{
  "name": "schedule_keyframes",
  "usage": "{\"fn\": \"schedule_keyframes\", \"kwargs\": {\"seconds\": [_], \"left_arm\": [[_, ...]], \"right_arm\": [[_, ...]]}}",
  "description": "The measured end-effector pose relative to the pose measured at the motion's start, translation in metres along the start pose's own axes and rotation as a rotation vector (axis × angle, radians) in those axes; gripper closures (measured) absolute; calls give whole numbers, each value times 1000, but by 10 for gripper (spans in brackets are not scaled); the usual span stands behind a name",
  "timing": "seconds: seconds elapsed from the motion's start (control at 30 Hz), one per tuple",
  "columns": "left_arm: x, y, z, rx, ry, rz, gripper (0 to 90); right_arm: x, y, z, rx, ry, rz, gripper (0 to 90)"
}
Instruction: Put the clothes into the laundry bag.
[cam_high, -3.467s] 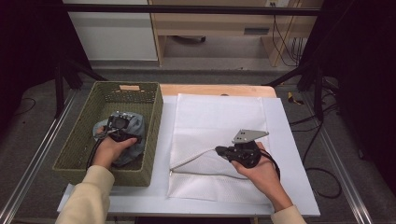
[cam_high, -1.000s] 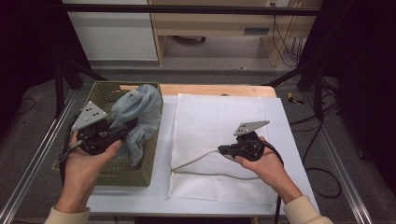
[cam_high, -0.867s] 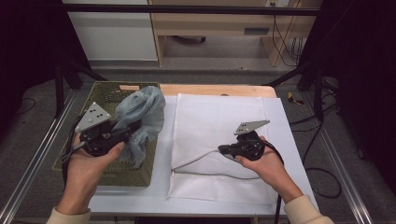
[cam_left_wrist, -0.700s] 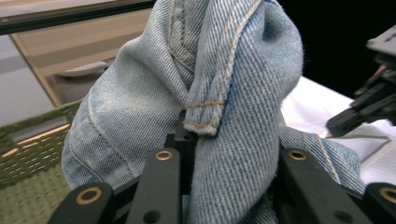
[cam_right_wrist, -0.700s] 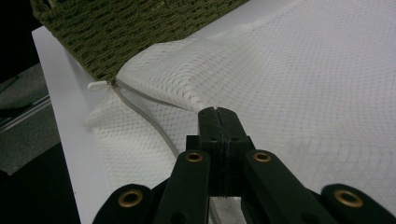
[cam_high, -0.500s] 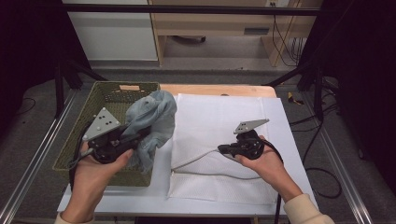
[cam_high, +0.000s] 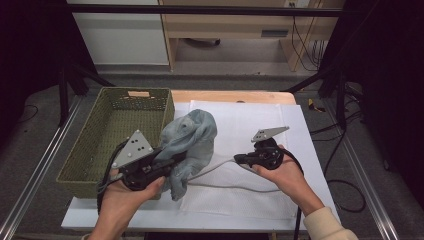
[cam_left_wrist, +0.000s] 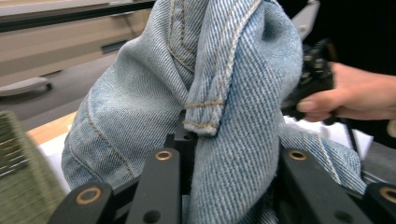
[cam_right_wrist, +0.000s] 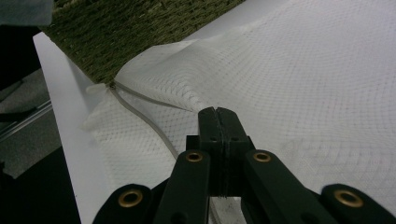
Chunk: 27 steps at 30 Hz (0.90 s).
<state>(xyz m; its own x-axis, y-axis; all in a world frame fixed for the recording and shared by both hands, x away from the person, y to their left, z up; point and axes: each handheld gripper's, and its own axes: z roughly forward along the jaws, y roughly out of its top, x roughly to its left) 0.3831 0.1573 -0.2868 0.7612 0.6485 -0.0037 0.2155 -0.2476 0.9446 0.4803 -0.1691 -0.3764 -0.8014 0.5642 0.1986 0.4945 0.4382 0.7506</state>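
High view: nearest the camera, the left hand-held gripper (cam_high: 172, 159) is clamped on a bunched pair of jeans (cam_high: 192, 140), which hangs off the jaws above the line where the basket (cam_high: 87, 160) meets the white mesh bag (cam_high: 260, 125). In the left gripper view the denim (cam_left_wrist: 224, 93) is wedged between the two jaws, seams and a belt loop bulging out over them, so the grip looks firm. To the right, the right hand-held gripper (cam_high: 239, 159) is closed on the top layer of the mesh bag's open edge; the right gripper view shows its jaws pressed together (cam_right_wrist: 218, 114) with the mesh (cam_right_wrist: 303, 79) pinched and raised, and the bag's zip edge (cam_right_wrist: 140, 116) running off toward the basket's wall (cam_right_wrist: 130, 37). Farther back, the inside of the basket looks empty, and the rest of the bag lies flat on the surface (cam_high: 120, 217).

By my reading, the jeans are out of the basket and the bag's mouth is held up. What is left is to push the jeans through the opening, let them go, and close the bag.
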Motion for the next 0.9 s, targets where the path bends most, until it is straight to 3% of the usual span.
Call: {"fn": "schedule_keyframes", "kwargs": {"seconds": [0.27, 0.53, 0.9], "left_arm": [[-24, -5, 15, 0, -72, 18, 701], [-39, -8, 26, 12, -116, 26, 700], [-57, -13, 37, 4, -183, 32, 699]], "right_arm": [[-3, -1, -3, -8, 3, 19, 900], [-5, 0, -6, -25, 5, 24, 900], [-10, 15, -18, -35, 1, 16, 900]]}}
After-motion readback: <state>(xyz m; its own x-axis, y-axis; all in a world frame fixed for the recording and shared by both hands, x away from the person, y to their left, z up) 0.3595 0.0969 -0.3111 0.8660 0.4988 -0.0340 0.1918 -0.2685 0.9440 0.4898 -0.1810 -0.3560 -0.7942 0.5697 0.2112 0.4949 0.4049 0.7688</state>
